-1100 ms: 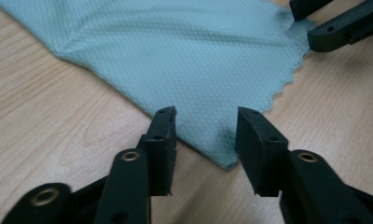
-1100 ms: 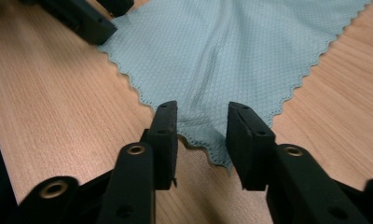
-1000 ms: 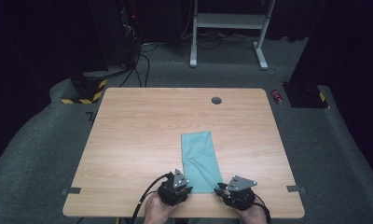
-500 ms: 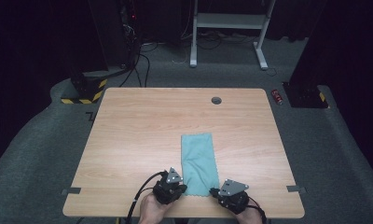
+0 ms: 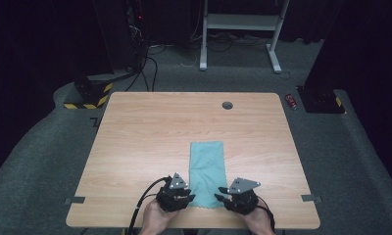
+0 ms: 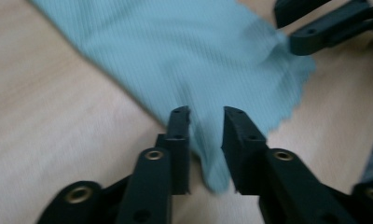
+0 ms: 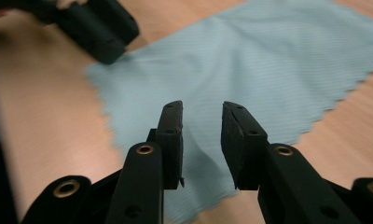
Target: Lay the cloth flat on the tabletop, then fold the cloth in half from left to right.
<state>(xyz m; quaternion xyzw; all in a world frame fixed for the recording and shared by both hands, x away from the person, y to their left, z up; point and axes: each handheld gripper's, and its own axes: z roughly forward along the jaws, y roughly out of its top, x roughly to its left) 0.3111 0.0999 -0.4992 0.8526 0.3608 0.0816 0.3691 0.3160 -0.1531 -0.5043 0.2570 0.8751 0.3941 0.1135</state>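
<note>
A light teal cloth point(image 5: 207, 169) lies flat on the wooden table point(image 5: 135, 147), its long side running away from me. My left gripper point(image 5: 189, 197) sits at its near left corner. In the left gripper view the jaws point(image 6: 206, 114) stand apart, having just been opening, with the cloth's point(image 6: 175, 56) corner lying loose between them. My right gripper point(image 5: 219, 198) is at the near right corner. Its jaws point(image 7: 202, 109) have also just been opening, and the cloth point(image 7: 268, 70) lies under and between them, not pinched. Each gripper view shows the other gripper point(image 6: 329, 23) point(image 7: 96, 28) across the cloth.
A round cable hole point(image 5: 227, 105) sits near the table's far edge. Grey tape tabs point(image 5: 75, 200) point(image 5: 307, 198) mark the near corners. On the carpet beyond stand a white frame point(image 5: 243, 29), a yellow-black striped base point(image 5: 88, 95) and a small red can point(image 5: 292, 101).
Both grippers have shifted slightly along the cloth's near edge, the left one a little leftward. The cloth lies where it was.
</note>
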